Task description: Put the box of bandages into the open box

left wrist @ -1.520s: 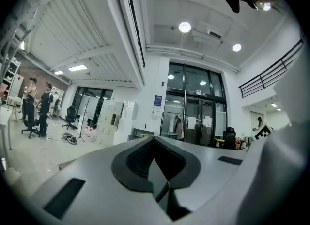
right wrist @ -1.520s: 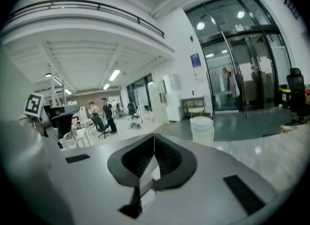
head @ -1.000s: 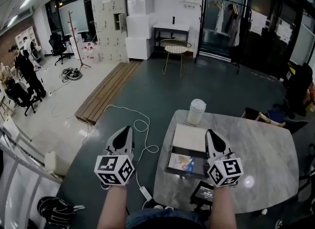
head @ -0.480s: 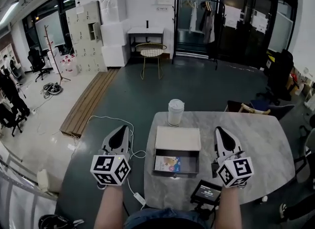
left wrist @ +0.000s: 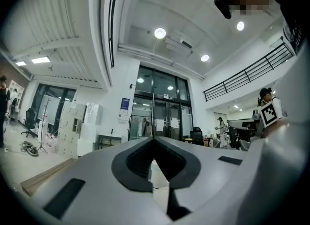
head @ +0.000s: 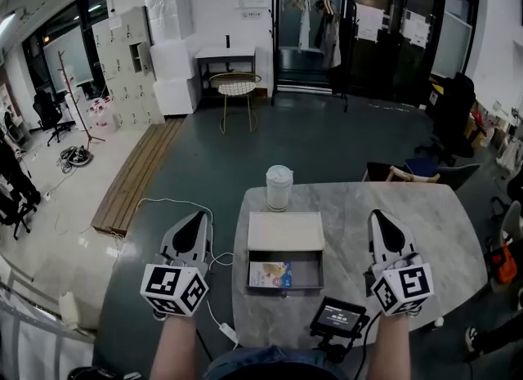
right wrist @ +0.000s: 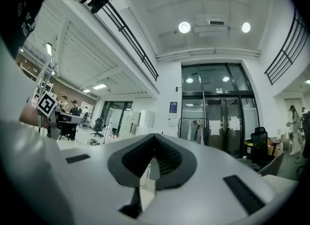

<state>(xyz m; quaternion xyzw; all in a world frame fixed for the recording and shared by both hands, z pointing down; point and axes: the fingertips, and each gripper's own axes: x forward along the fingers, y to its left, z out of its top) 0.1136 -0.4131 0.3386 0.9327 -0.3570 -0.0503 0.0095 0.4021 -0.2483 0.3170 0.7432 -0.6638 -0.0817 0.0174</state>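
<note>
The open box (head: 308,273) sits on the marble table, its pale lid (head: 285,231) folded back behind it. A small colourful box of bandages (head: 270,274) lies inside it, in the left half. My left gripper (head: 198,217) hangs left of the table, over the floor, with its jaws together and nothing in them. My right gripper (head: 381,216) is above the table, right of the open box and apart from it, also shut and empty. In the left gripper view (left wrist: 154,141) and the right gripper view (right wrist: 155,137) the tips meet and both point out into the room.
A white lidded cup (head: 279,188) stands just behind the open box. A small screen device (head: 337,319) sits at the table's near edge. A white cable (head: 163,207) runs across the floor to the left. A chair (head: 409,175) stands at the table's far right.
The view has swung left to right, so the open box now sits centred. My right gripper has drawn away to the right of the box. Both grippers stay shut.
</note>
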